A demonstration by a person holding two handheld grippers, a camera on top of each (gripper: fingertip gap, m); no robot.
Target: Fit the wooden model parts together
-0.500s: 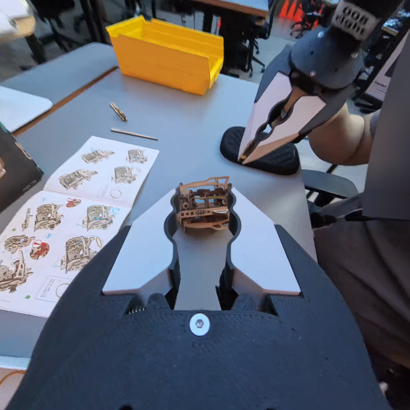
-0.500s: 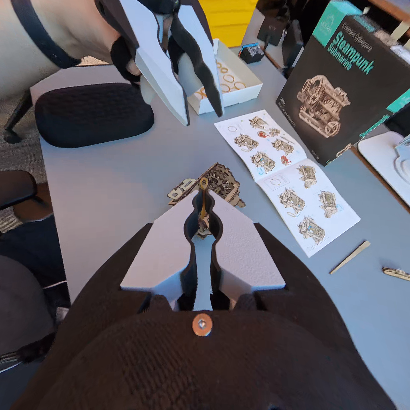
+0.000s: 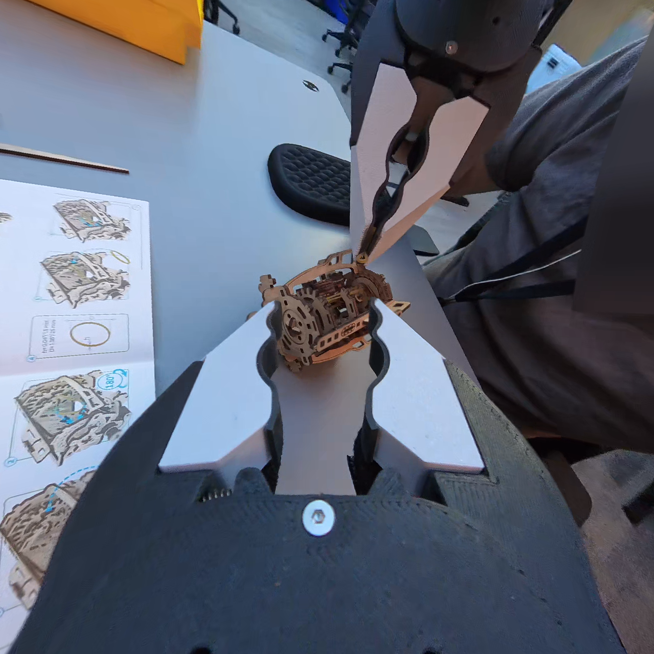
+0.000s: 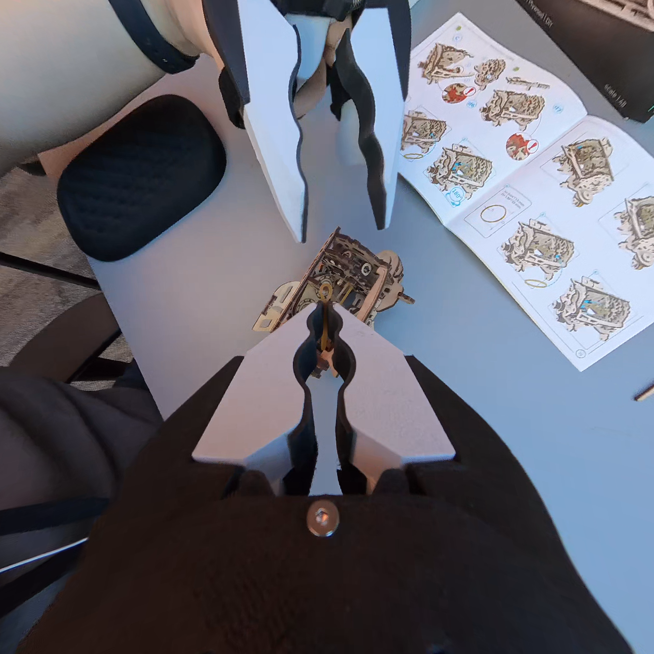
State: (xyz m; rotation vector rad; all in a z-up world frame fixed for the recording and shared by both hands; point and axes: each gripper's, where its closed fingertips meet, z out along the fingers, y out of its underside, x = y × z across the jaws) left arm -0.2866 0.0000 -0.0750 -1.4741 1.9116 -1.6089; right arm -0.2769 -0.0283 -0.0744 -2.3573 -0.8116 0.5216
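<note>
grey table (image 4: 495, 442) | wooden model (image 4: 339, 279) tilted, long axis diagonal

bright, cool daylight with soft shadows on the worktop (image 3: 219, 148); wide-angle bending at edges, slight blur in the right wrist view.

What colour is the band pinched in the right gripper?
Yellow-gold; the band shows best in the right wrist view.
</note>
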